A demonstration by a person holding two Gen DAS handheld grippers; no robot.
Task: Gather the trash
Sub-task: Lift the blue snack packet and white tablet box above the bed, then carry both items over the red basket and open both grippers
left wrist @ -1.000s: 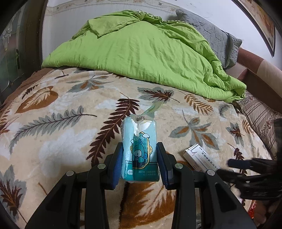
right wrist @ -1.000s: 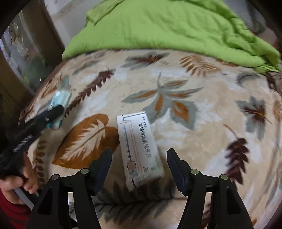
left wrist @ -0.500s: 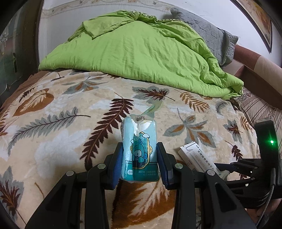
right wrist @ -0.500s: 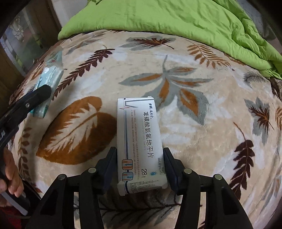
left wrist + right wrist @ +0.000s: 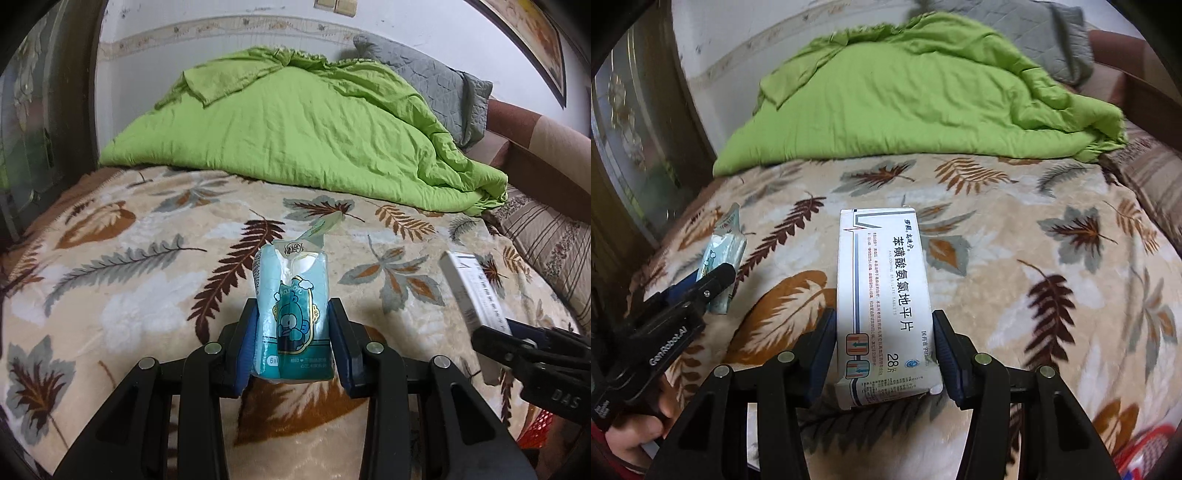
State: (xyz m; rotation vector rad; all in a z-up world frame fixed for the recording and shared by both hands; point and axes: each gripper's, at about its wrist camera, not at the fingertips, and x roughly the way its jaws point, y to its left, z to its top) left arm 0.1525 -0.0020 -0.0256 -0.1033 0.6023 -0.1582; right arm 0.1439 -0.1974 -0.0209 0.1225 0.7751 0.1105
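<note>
A teal tissue pack (image 5: pixel 291 295) with a cartoon print and a torn top stands upright between the blue pads of my left gripper (image 5: pixel 291 321), which is shut on it above the bed. In the right wrist view a white medicine box (image 5: pixel 882 277) with printed text is clamped by its near end in my right gripper (image 5: pixel 886 332), held clear of the leaf-patterned blanket (image 5: pixel 1034 240). That same box (image 5: pixel 472 291) shows tilted at the right of the left wrist view. The left gripper (image 5: pixel 701 284) and its tissue pack (image 5: pixel 724 247) appear at the left, a hand (image 5: pixel 635 435) below them.
A crumpled green quilt (image 5: pixel 295 136) and a grey pillow (image 5: pixel 436 85) fill the far side of the bed. A striped pillow (image 5: pixel 546 240) lies at the right. A red mesh basket (image 5: pixel 1145 446) shows at the lower right, and dark wooden furniture (image 5: pixel 635 147) stands on the left.
My right gripper closed on the medicine box and lifted it off the blanket. The left gripper, still holding the tissue pack, drew back and rose a little.
</note>
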